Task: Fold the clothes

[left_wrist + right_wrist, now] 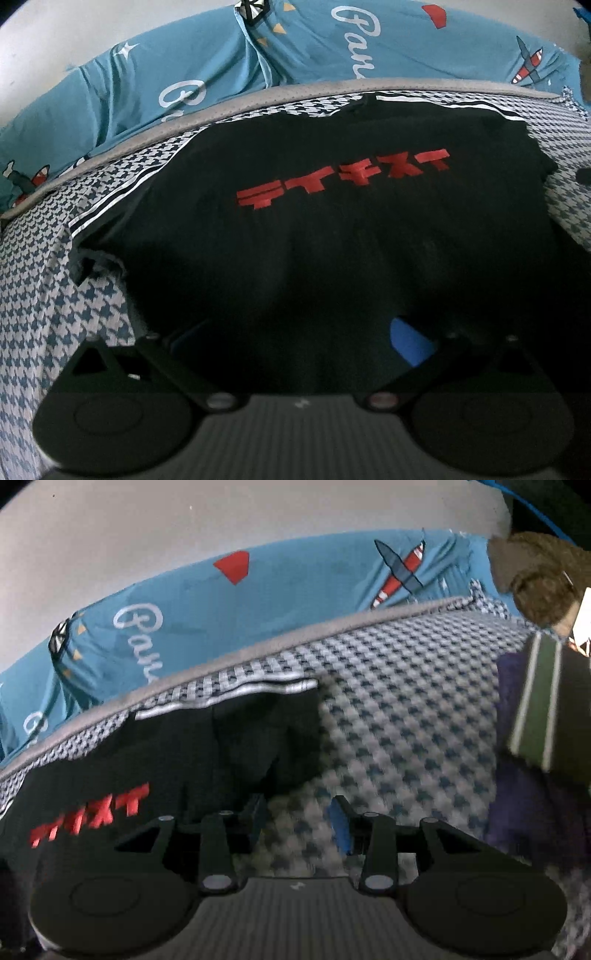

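I am looking down at a black shirt (332, 236) with red lettering, lying across the middle of the frame on a houndstooth bed cover (40, 280); a black-and-white striped garment edge (110, 206) is showing from under its upper left side. A teal printed sheet (184, 74) is bunching along the top of the frame behind the cover's grey piping. My left tool (295, 332) is hovering low over the shirt's near part, jaws spread wide with nothing between them; one blue pad is showing at lower right, and the dark cloth is hiding the other. In the right view, my right tool (299, 823) is sitting at bottom centre over bare houndstooth just beside the shirt's edge, jaws apart and empty, which I judge places it to take that side edge. A dark purple cloth (532, 775) and a green striped piece (535, 701) are lying at the right of that frame, well apart from the shirt. The shirt is lying mostly flat and spread, a lie that suits both a garment laid out for folding and one part-folded; I cannot tell which.
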Demonstrator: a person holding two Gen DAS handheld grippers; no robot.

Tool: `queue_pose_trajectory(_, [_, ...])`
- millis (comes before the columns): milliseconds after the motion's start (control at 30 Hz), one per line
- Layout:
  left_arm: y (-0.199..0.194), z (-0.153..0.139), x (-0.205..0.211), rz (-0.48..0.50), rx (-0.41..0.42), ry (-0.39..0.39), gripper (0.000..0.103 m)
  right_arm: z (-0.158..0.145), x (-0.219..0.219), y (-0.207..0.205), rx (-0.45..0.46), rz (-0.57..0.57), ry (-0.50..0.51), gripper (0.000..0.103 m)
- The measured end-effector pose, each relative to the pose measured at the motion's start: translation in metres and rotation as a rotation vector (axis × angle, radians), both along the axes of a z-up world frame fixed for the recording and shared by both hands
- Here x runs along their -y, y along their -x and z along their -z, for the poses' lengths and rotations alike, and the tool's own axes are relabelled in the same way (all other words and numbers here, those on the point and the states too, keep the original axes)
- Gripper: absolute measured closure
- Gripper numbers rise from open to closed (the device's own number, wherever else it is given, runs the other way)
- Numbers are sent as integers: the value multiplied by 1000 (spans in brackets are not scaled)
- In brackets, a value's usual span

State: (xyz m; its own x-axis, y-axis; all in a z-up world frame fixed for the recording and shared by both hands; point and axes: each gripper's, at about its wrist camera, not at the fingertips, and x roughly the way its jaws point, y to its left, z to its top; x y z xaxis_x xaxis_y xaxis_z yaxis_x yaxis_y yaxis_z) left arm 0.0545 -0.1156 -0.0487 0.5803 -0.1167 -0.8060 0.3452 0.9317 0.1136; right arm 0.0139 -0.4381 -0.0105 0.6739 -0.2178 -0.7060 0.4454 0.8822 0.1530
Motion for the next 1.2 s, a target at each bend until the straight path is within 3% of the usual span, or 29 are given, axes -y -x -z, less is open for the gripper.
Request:
queue_pose_trajectory(200, [20, 3, -5, -16, -23, 36, 0, 5, -7, 38, -16, 5, -26, 63])
queue_pose_trajectory(733, [65, 5, -12, -27, -4, 37, 0, 13, -8, 126, -47, 32, -74, 54])
queue_pose_trajectory(1133, [88, 7, -28, -69, -29, 77, 0, 21, -30, 140, -71, -18, -16, 51])
queue_pose_trajectory(1200, [91, 7, -29, -71, -29, 80, 0, 23, -35, 140, -75, -32, 16, 54])
